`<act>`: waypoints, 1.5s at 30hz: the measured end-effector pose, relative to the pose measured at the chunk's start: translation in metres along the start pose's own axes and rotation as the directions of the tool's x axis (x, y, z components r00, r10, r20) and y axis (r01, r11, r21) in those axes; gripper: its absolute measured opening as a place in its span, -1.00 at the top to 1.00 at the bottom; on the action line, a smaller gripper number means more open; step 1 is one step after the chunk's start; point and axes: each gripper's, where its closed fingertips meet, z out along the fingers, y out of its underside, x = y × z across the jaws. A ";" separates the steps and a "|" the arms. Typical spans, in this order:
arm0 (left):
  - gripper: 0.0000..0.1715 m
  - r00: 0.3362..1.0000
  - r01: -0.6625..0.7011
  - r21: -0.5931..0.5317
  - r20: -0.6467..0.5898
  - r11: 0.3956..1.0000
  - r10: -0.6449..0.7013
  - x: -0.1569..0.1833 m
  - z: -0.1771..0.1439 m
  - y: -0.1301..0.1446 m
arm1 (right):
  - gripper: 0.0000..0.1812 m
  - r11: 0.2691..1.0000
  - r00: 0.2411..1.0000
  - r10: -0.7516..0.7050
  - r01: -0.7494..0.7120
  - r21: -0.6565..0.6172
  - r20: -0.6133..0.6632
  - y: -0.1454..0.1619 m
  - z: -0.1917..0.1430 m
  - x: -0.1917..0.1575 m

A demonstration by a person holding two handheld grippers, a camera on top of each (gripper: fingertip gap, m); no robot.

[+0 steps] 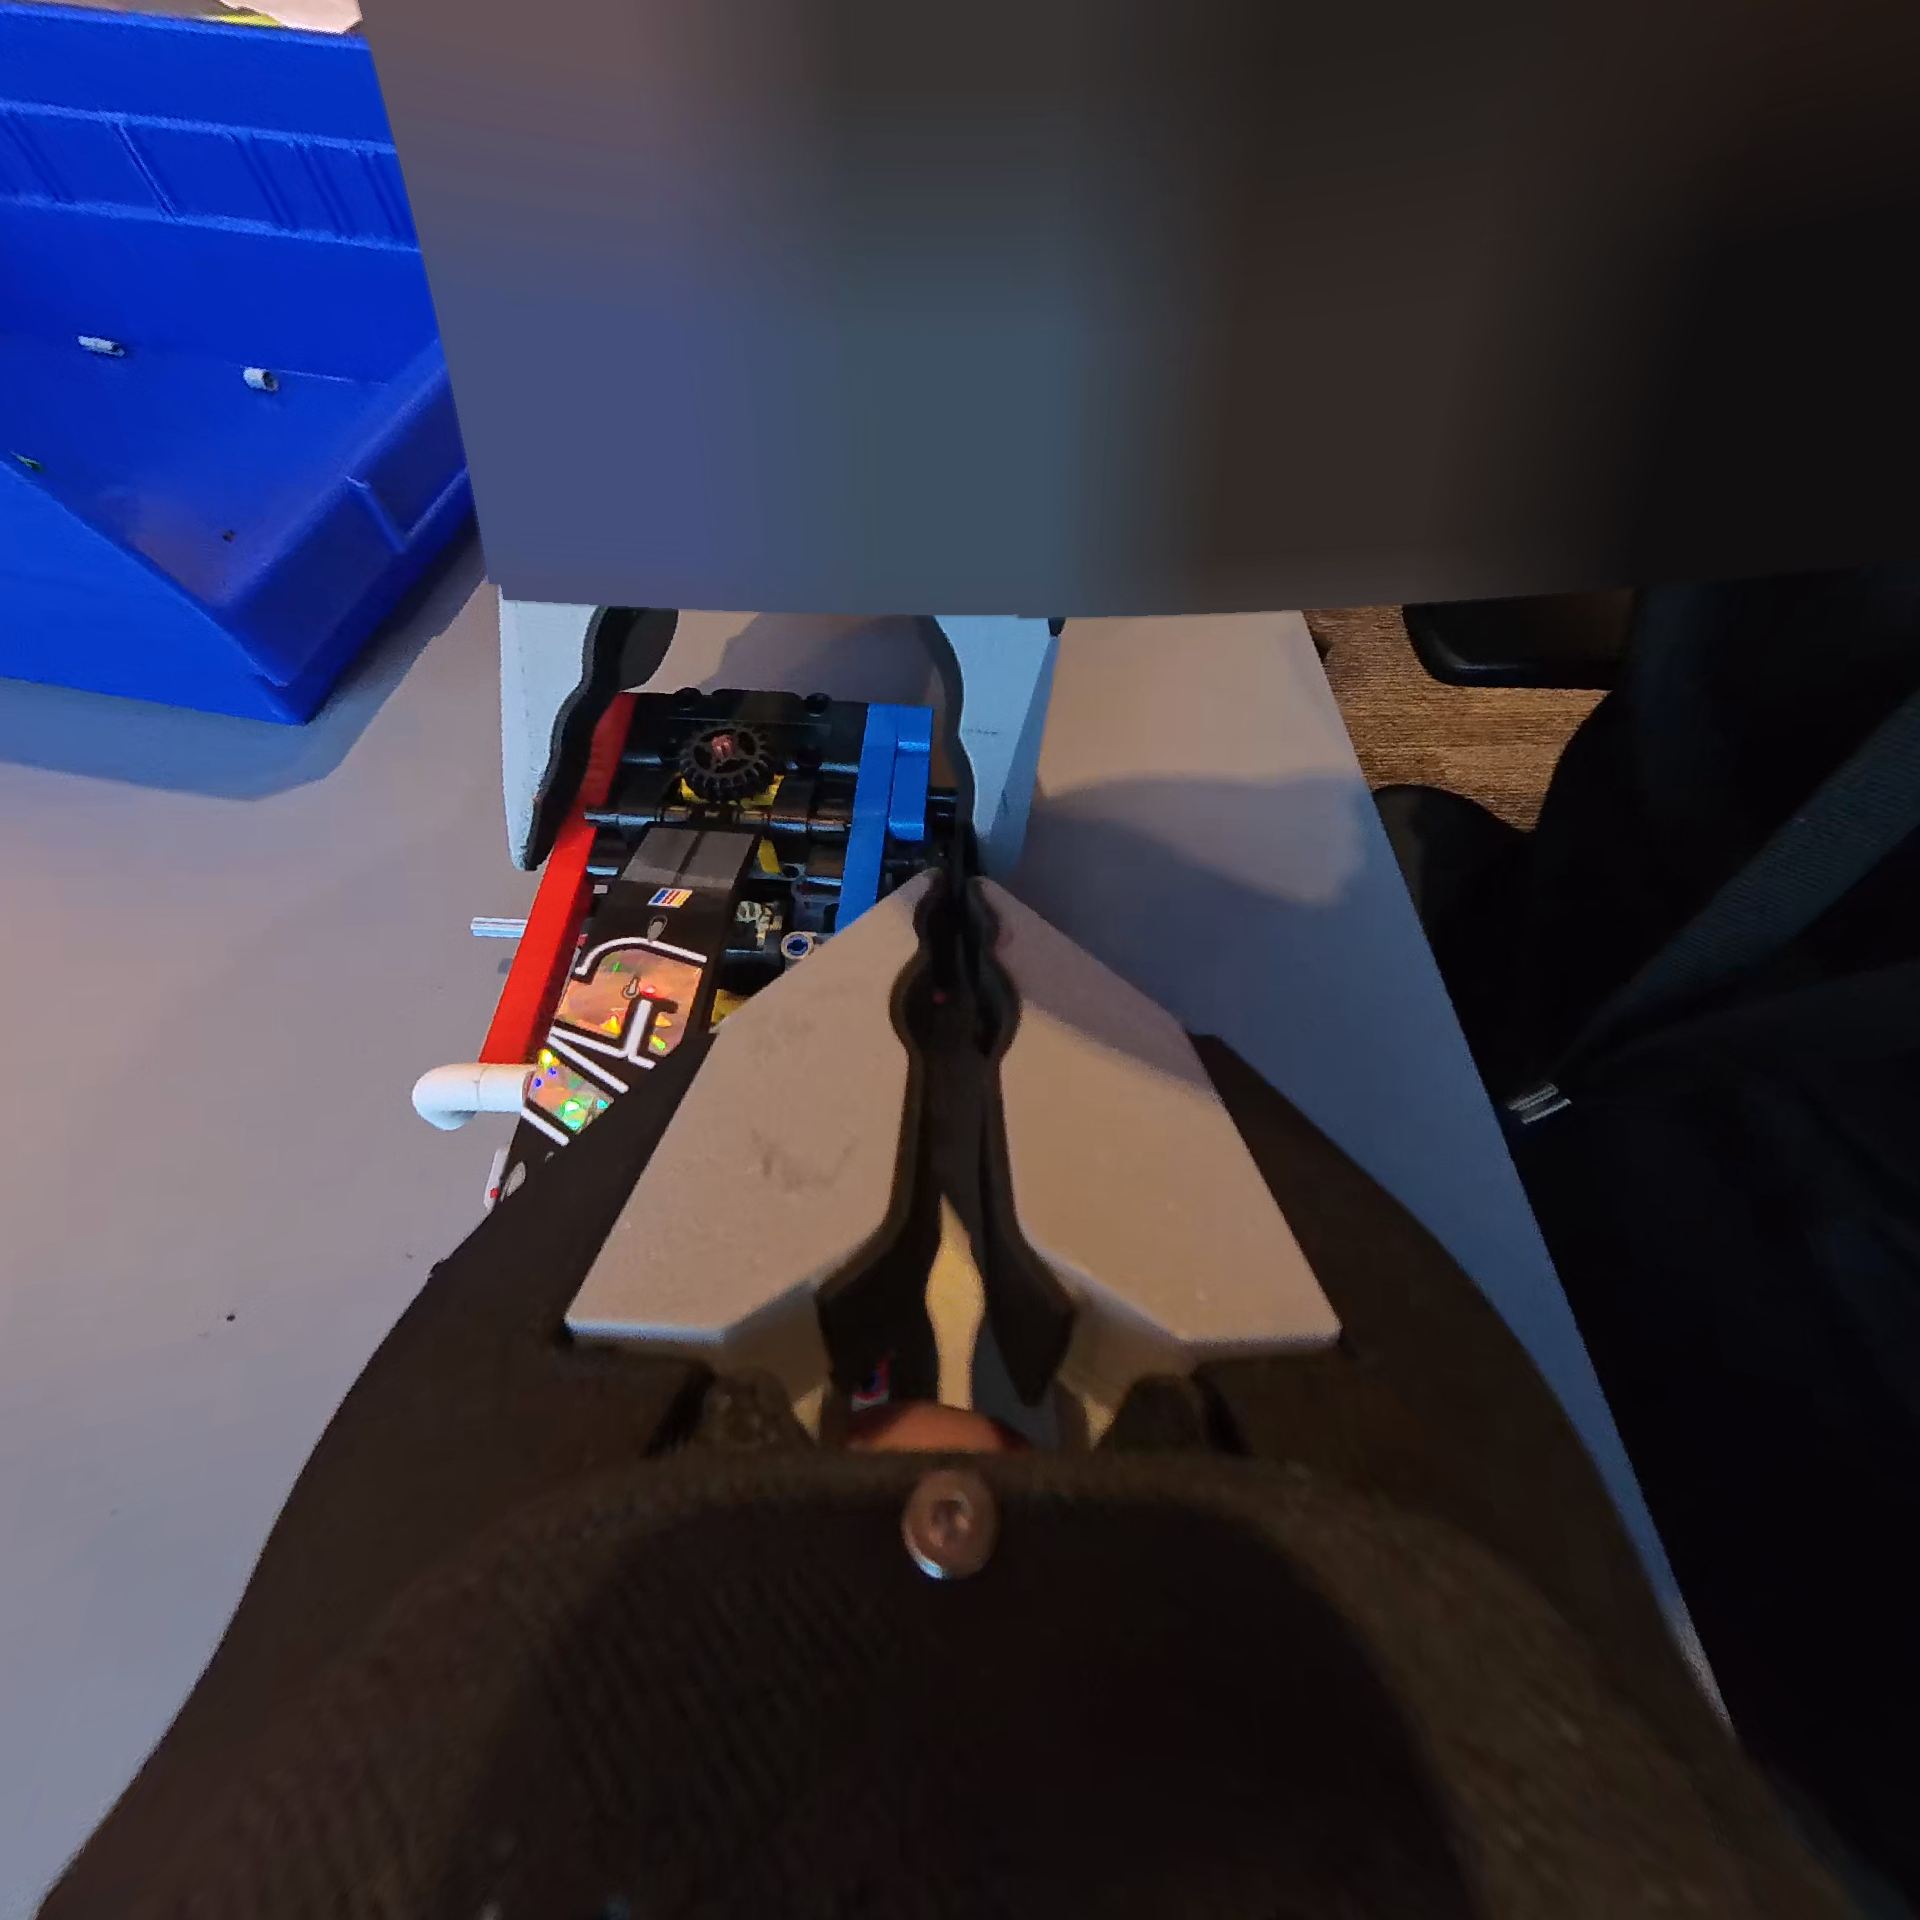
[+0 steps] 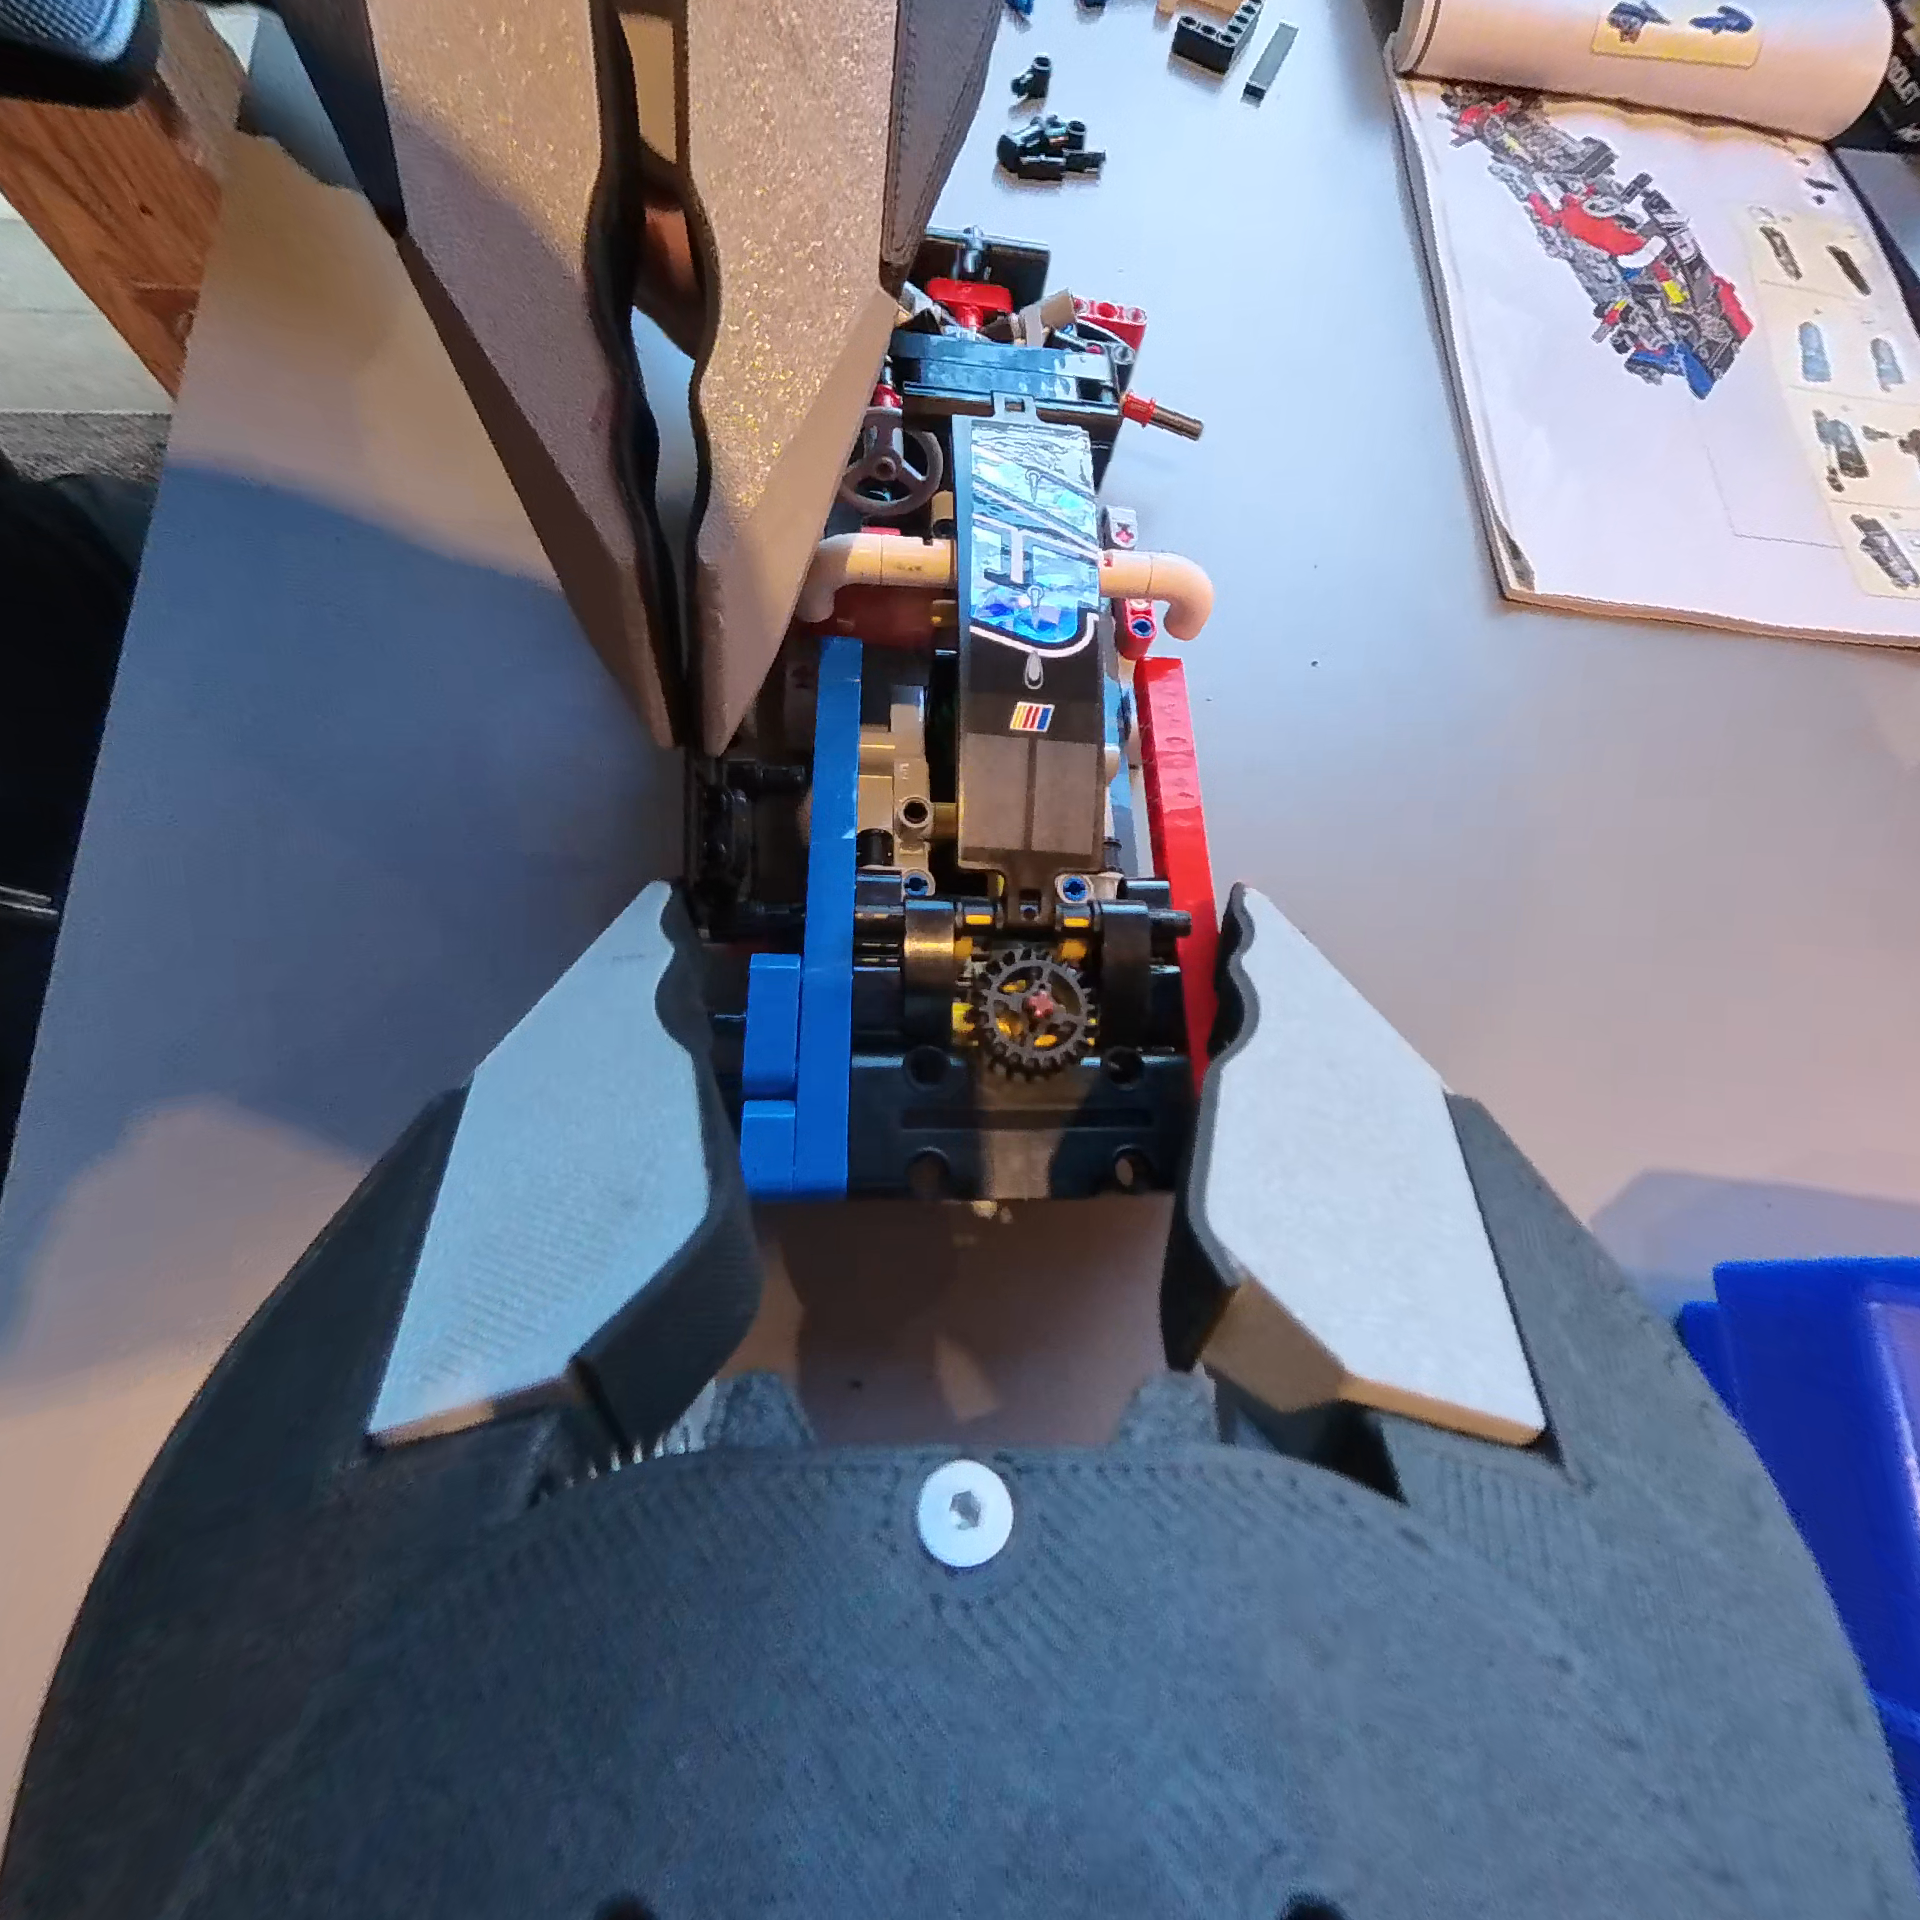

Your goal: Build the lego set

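Black Technic frame forms the core of the lego car chassis [image 2: 987, 831], which lies lengthwise on the grey table [image 2: 1455, 831]. A long blue beam [image 2: 834, 894] runs down one flank and a red beam [image 2: 1179, 800] down the other. Along the top sits a dark panel [image 2: 1029, 665] carrying a shimmering holographic sticker, and a black gear [image 2: 1034, 1013] faces out of the near end. Pale curved pipe pieces [image 2: 1169, 582] stick out to both sides near the middle, with a small grey steering wheel [image 2: 891, 473] beyond them.

From the right wrist view, the right gripper [image 2: 956, 977] has its fingers spread wide, one on each side of the gear end; whether they press the beams I cannot tell. The left gripper [image 1: 951, 894] has its fingers drawn together at the tips, beside the blue beam, on a small black part of the frame.

An open instruction booklet [image 2: 1662, 343] lies to the side, loose black pieces [image 2: 1044, 140] beyond the car. A blue bin [image 1: 197, 395] stands nearby.
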 end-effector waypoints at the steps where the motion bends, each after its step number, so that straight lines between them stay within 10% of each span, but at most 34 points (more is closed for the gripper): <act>1: 1.00 1.000 -0.001 -0.003 -0.006 1.000 0.000 0.000 0.001 0.000 | -0.06 1.000 1.000 -0.003 0.003 -0.002 -0.003 0.000 0.000 0.000; 22: 1.00 1.000 -0.026 -0.035 0.002 0.999 0.026 -0.003 0.001 0.009 | -0.13 0.997 0.996 -0.073 0.074 0.015 -0.056 0.000 -0.004 0.001; 31: 1.00 0.999 0.001 0.004 -0.048 1.000 -0.001 0.000 -0.003 0.003 | 0.49 0.971 0.979 -0.204 0.204 0.126 -0.014 -0.017 -0.026 -0.018; 45: 1.00 0.985 0.086 0.218 -0.163 0.972 -0.050 0.018 -0.016 -0.026 | 0.71 0.927 0.955 -0.297 0.296 0.231 -0.031 -0.042 -0.014 -0.050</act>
